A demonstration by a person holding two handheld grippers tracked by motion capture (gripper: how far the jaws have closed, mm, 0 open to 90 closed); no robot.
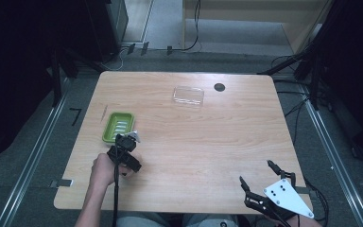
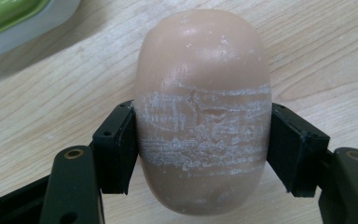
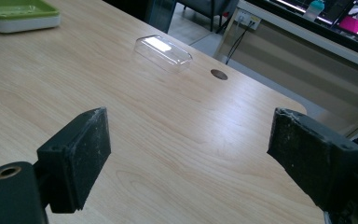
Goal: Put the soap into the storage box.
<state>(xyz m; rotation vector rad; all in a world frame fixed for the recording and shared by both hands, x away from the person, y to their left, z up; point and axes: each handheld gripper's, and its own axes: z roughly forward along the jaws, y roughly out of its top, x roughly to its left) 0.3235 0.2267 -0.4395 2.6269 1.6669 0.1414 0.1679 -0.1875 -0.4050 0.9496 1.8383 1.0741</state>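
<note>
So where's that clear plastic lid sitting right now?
The clear plastic lid lies on the far half of the wooden table in the high view, just left of the small dark hole and well beyond the green soap dish.

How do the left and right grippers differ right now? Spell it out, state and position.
The left gripper is shut on a beige soap bar, pads pressing both its sides; the right gripper is open with nothing between its jaws. In the high view the left gripper sits beside the green soap dish, while the right gripper hangs at the table's near right edge. Both have black jaws.
</note>
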